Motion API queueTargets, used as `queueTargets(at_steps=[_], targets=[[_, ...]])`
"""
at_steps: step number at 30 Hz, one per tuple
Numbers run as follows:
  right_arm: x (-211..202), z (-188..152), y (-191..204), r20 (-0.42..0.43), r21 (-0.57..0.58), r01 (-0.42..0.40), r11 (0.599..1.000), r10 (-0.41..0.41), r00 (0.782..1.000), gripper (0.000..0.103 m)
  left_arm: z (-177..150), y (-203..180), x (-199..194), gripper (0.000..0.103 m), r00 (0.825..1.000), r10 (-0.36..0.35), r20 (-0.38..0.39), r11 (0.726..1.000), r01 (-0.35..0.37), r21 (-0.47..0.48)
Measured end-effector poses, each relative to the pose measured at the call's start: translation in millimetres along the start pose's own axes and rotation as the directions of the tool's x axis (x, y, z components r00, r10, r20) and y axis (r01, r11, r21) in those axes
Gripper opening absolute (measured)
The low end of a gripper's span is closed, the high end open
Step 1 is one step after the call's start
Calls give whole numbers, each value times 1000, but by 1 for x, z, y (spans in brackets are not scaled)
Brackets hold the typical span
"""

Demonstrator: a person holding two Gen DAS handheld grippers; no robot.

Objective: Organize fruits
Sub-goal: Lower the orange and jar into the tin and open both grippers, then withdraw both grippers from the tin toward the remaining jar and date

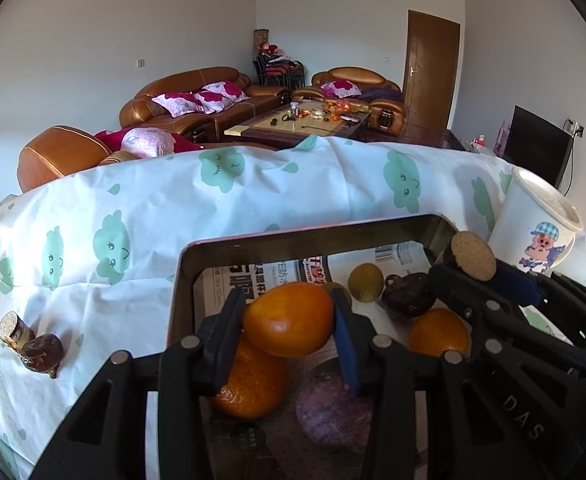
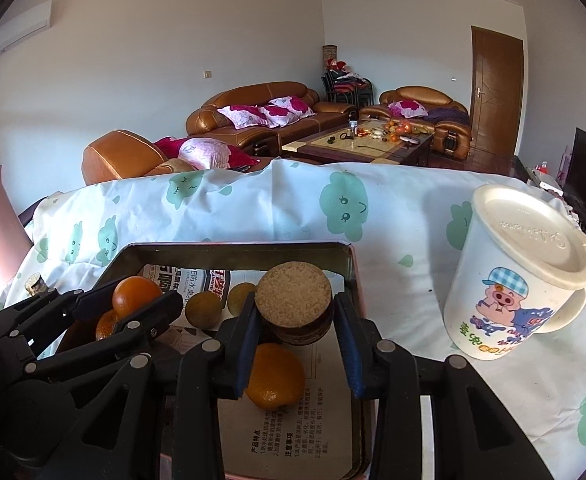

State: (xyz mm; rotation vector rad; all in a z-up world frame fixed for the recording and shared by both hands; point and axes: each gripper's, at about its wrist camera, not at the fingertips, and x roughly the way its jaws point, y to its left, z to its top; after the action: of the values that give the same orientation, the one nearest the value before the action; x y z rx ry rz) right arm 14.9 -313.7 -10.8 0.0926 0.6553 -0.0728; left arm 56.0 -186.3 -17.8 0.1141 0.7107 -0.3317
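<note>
Risk of dropping: left tool [image 1: 289, 320] is clamping an orange [image 1: 289, 318], right tool [image 2: 295, 312] a cork-topped piece [image 2: 293, 306], over the tray [image 2: 229, 249]; either round item could be slipping out.

Four oranges [image 1: 289, 318], two small yellow-green fruits [image 1: 365, 282] and one purple fruit [image 1: 333, 404]. One tin tray [image 1: 313, 240]. One lidded mug [image 2: 521, 276].

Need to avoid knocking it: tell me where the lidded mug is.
The lidded mug stands on the tablecloth, right of the tray, in both views.
</note>
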Motion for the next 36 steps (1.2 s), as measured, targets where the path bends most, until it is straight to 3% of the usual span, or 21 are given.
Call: queueTargets(at_steps=[6, 8, 10, 14, 18, 20, 23, 27, 36], targets=[[3, -2, -7, -16, 44, -115, 992, 115, 993, 40, 0, 3, -3, 47, 1000, -1, 25, 1000, 1, -9], [3, -2, -9, -14, 58, -146, 988, 147, 989, 40, -2, 4, -7, 53, 999, 9, 40, 1000, -8, -18], [2, -3, -11, -5, 76, -168, 983, 168, 986, 40, -3, 8, -11, 71, 998, 31, 55, 999, -29, -41], [-2, -3, -21, 27, 138, -220, 966, 219, 975, 44, -4, 16, -19, 81, 995, 34, 89, 996, -27, -84], [-9, -1, -28, 73, 183, -274, 944, 264, 962, 45, -7, 22, -26, 103, 992, 44, 115, 993, -30, -116], [-17, -1, -33, 119, 211, -305, 929, 285, 951, 48, -8, 21, -32, 103, 990, 26, 136, 994, -12, -107], [-31, -2, -37, 203, 225, -267, 937, 222, 954, 62, -9, 16, -42, 103, 984, 48, 171, 996, -35, -77], [-47, -3, -33, 292, 196, -167, 966, 105, 951, 72, -12, 14, -54, 103, 975, 80, 206, 995, -66, -72], [-64, -9, -17, 379, 139, -61, 988, 4, 925, 81, -19, 23, -62, 103, 951, 167, 262, 985, -148, -90]])
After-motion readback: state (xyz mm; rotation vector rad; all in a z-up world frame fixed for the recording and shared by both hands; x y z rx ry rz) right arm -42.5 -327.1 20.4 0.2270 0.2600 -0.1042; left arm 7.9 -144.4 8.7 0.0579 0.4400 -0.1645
